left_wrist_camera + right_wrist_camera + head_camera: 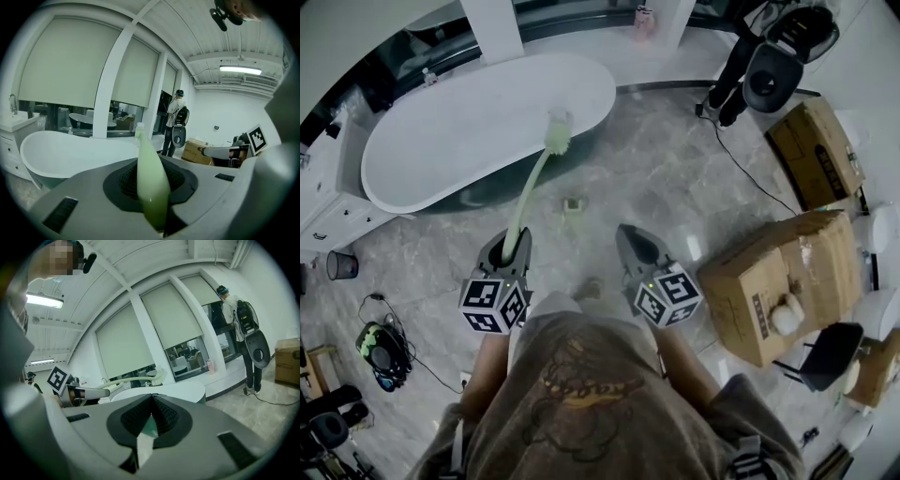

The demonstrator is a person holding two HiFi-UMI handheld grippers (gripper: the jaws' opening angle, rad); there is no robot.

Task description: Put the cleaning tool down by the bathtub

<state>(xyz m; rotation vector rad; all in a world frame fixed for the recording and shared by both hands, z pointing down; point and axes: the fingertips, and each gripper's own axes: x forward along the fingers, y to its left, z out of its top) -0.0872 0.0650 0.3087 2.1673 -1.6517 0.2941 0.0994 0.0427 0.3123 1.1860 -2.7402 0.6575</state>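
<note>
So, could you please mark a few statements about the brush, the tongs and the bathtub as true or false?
1. The left tongs grip the green brush by its handle. True.
2. The brush head rests on the floor. False: it is held up, pointing towards the bathtub.
3. The right tongs hold a cloth. False: they are shut on nothing.
4. Cardboard boxes stand on the person's right. True.

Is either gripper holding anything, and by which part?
The left gripper holds the pale green long-handled brush by the bottom end of its handle. The right gripper is shut on nothing.
</note>
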